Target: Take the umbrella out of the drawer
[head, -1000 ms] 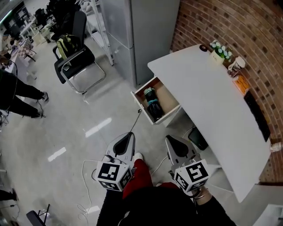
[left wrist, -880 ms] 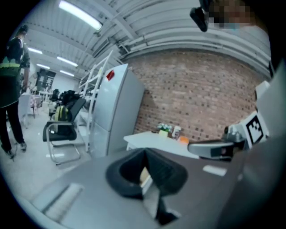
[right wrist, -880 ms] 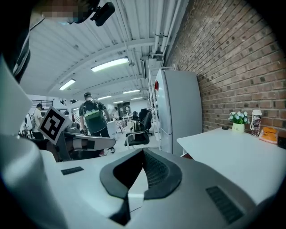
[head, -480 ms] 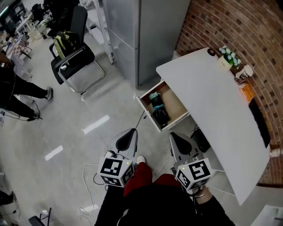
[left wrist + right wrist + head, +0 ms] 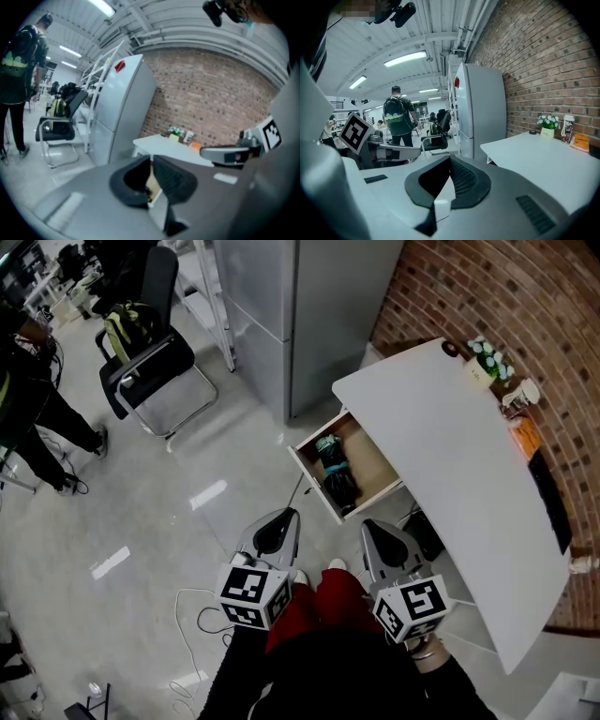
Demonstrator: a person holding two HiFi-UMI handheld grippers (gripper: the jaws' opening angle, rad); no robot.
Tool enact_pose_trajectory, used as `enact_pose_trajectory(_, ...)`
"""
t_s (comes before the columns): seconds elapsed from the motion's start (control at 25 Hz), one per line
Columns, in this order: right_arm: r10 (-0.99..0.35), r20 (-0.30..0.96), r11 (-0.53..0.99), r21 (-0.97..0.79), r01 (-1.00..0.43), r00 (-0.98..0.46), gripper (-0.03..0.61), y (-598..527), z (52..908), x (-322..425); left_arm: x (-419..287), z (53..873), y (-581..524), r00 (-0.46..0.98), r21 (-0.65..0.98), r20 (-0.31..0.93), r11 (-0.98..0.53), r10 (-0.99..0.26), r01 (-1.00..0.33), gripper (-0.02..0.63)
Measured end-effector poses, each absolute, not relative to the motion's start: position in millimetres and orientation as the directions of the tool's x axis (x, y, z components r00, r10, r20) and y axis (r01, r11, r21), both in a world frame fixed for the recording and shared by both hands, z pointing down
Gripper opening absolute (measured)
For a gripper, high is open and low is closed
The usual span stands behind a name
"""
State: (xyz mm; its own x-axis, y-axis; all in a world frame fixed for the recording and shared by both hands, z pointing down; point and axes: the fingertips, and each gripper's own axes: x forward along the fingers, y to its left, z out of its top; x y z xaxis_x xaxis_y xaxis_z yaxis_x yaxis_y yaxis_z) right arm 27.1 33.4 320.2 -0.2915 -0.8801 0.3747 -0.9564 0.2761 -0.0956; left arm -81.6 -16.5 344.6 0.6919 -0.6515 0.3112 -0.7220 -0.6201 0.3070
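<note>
Head view: approach step. The left gripper (image 5: 279,521) and right gripper (image 5: 373,529) both have jaws together and empty, short of the open drawer (image 5: 312,482) at twelve o'clock, where the umbrella (image 5: 336,474) lies. Next move, by my judgement: advance, part one gripper's jaws, and lower them around the umbrella.

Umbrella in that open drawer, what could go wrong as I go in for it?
One: the left gripper and right gripper are both shut; unopened, they may just shove the umbrella. Two: the umbrella lies close along the front wall of the drawer, leaving little room for a jaw on that side. Three: a cable loops on the floor by your feet and might snag a step.
</note>
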Motion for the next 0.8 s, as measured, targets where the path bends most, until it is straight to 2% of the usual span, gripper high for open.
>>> enact_pose_trajectory(0.48,-0.862,0.423,0.266,-0.088,-0.96,-0.278,0.002,-12.2,339.7,59.7,-33.4,387.1,-59.2,0.704,0.359,0.417,-0.607,-0.575,-0.709,0.068)
enact_pose_trajectory(0.8,-0.827,0.481,0.275,-0.104,-0.956,-0.291,0.002,-46.8,368.8,86.3,-1.8,432.1,-94.3,0.648,0.388,0.527,-0.523,-0.549,-0.759,0.117)
